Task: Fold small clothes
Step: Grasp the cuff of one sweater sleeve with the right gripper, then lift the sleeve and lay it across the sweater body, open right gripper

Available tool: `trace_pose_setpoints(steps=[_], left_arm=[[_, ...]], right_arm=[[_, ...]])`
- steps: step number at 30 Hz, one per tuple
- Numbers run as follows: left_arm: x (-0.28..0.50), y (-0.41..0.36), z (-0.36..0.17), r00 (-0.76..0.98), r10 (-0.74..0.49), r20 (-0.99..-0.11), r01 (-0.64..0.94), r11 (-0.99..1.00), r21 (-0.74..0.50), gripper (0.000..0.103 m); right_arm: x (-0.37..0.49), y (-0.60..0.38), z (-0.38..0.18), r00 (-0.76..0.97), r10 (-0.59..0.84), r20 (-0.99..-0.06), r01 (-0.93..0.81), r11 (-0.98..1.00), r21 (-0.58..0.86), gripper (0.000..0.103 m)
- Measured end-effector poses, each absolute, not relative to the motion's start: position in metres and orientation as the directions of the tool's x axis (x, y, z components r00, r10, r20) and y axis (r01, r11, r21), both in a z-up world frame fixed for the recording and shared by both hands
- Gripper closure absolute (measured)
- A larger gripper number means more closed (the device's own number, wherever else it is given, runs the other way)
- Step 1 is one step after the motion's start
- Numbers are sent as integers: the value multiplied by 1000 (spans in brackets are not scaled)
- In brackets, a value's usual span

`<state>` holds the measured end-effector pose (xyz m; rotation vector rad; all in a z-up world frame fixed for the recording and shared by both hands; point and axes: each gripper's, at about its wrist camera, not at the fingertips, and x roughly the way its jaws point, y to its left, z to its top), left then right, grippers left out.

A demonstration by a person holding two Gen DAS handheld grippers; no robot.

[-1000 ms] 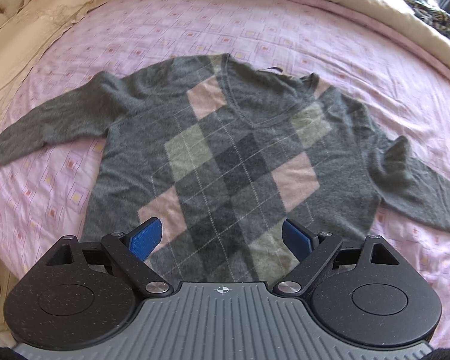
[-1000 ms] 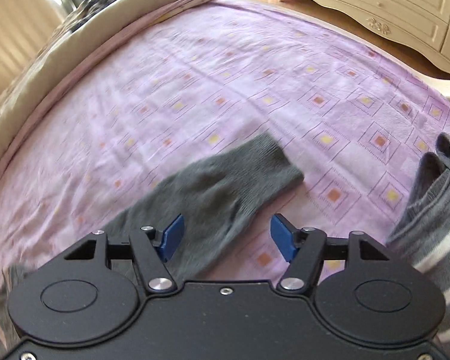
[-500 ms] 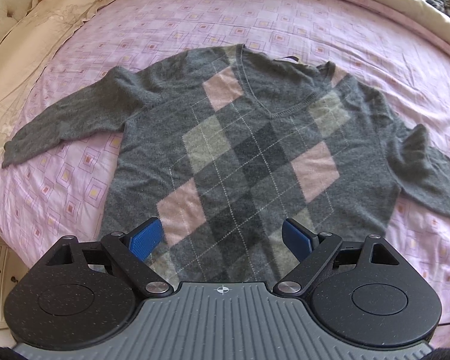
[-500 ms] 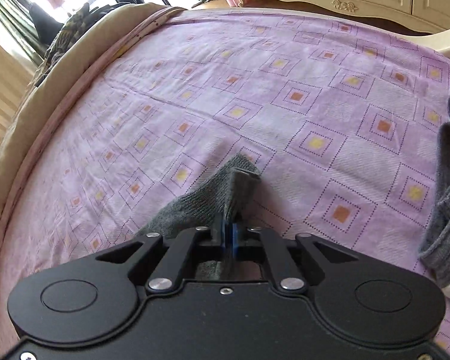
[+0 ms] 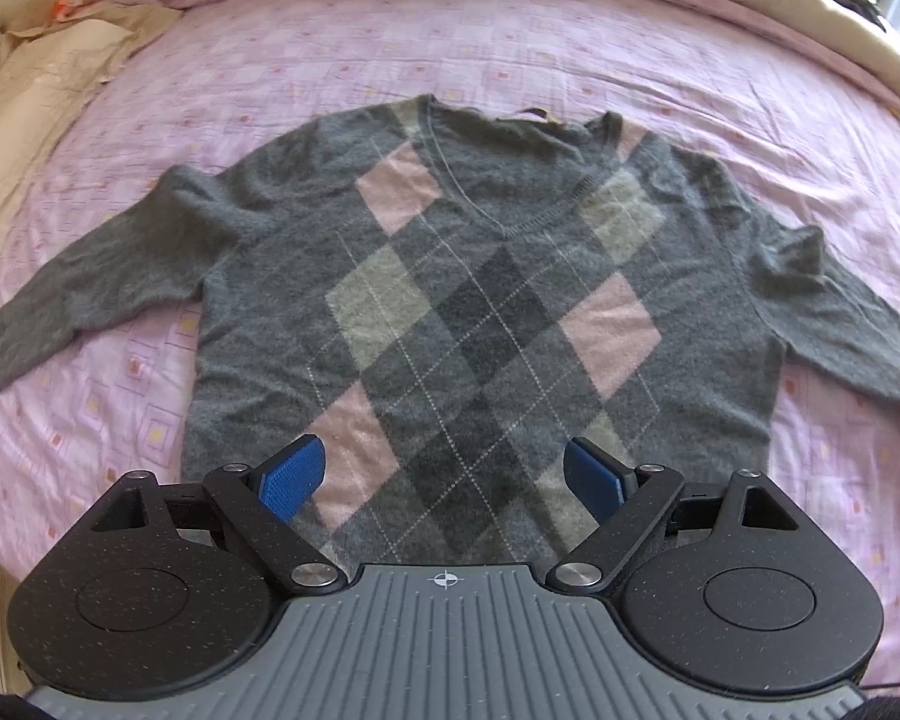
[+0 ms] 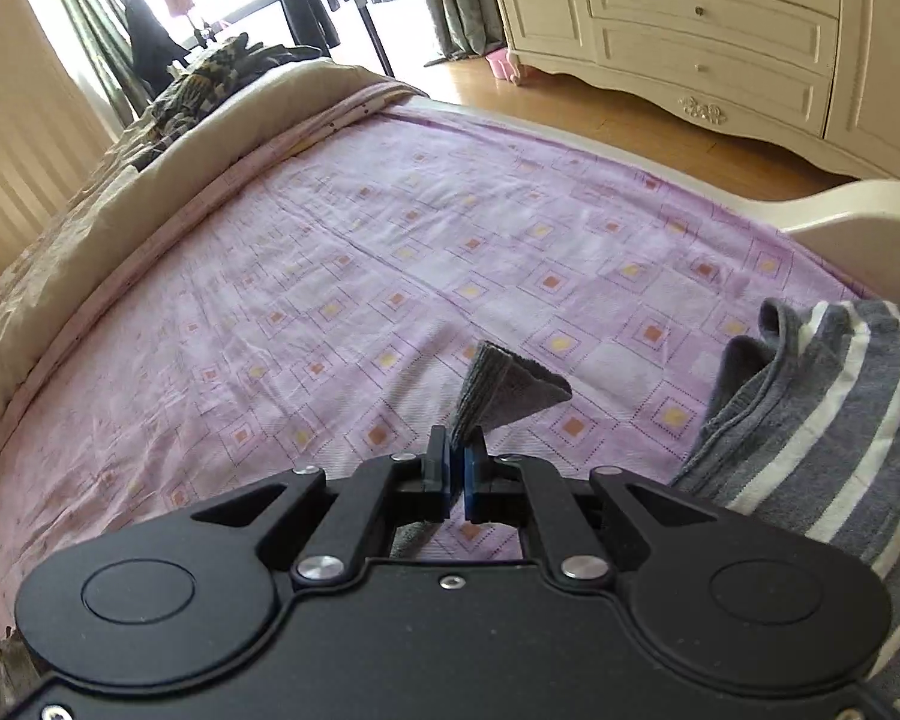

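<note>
Bedsheet (image 6: 342, 276) ahead bare — striped garment (image 6: 822, 420) crowds right.

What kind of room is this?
Most likely a bedroom. A grey argyle sweater lies spread on a bed with a purple patterned sheet, a cream chest of drawers stands against the wall, and dark curtains hang by a window.

Bed with lilac sheet (image 6: 342, 276), printed in small squares. Beige quilt (image 6: 78, 228) bunched along the sheet's far edge; dark patterned garment (image 6: 210, 78) heaped on the quilt's far end. Cream pillows (image 5: 42, 78) at the bed's head. Cream dresser (image 6: 720, 30) beyond the bed's foot, on wooden floor (image 6: 570, 114). Curtains (image 6: 84, 30) behind the quilt.
</note>
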<state>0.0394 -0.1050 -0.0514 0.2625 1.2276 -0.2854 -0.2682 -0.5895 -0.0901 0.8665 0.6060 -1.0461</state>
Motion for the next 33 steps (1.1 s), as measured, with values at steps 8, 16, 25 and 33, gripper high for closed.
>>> trace_pose_setpoints(steps=[8,16,25,33], left_arm=[[58,-61,-59,279,-158,-947,392,919,-38,16],[89,0,-58,313,-163,-936,422,906,-17,16],[121,64,-64,324,-134,-936,394,919,5,16],[134,91,-72,315,-122,-941,379,925,7,16]], right_arm=[[-175,-515,13,547,-532,-646,816,510,272,92],[-31,-390,44,743,-323,-586,568,768,296,92],[92,-247,-32,754,-34,-656,330,883,334,92],[125,-152,-74,673,86,-734,193,938,287,90]])
